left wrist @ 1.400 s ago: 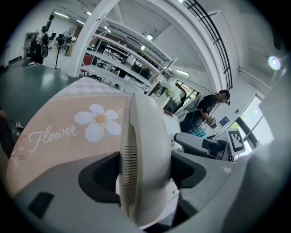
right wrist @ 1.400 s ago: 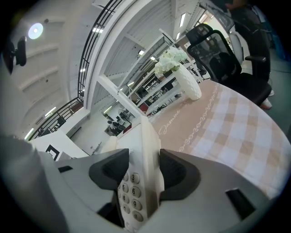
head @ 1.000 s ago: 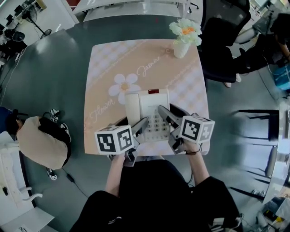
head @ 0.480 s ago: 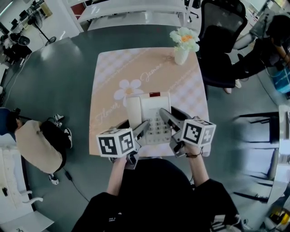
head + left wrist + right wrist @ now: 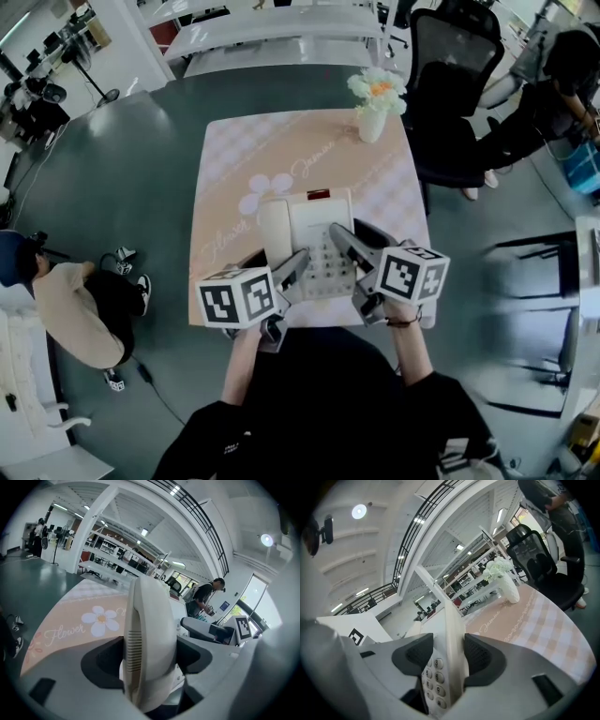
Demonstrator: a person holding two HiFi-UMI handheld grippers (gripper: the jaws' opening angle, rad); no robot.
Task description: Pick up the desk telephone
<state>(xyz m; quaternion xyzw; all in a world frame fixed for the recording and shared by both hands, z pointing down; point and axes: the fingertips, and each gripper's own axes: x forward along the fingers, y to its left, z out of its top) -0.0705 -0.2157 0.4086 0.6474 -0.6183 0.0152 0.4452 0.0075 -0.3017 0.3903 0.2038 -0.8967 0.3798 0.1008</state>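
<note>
Raising the cream plastic desk telephone level needs both moving together: left gripper pinching its handset side, right gripper its keypad edge.

"Flower" stands in white script on the peach checked cloth over the tabletop, left of the left claw. "Jasmine" runs across the same cloth beyond the right claw. The white plastic desk telephone shows keys 3, 6, 9 beside that claw's left jaw.
</note>
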